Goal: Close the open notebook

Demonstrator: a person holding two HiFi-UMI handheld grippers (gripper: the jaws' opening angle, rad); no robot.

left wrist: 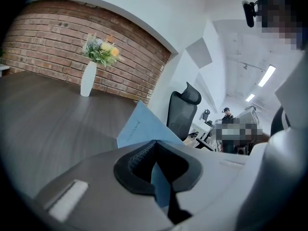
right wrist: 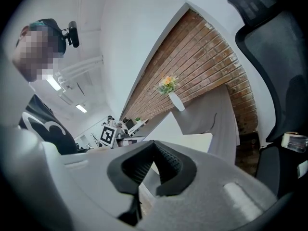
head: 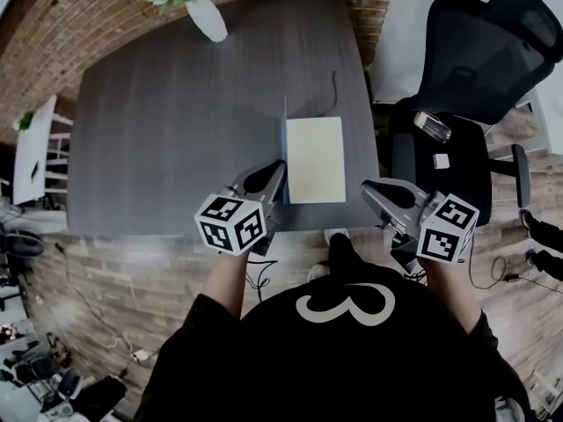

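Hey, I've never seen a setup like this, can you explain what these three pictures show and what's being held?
No robot here: a person holds hand-operated tongs in each hand. One picture comes from a camera on their head, looking down; the other two cameras ride on the tongs. On the grey table are an open notebook and a vase of flowers; an office chair stands beside it. The left tongs pinch the notebook's blue cover, raised upright. The right tongs are closed on nothing.
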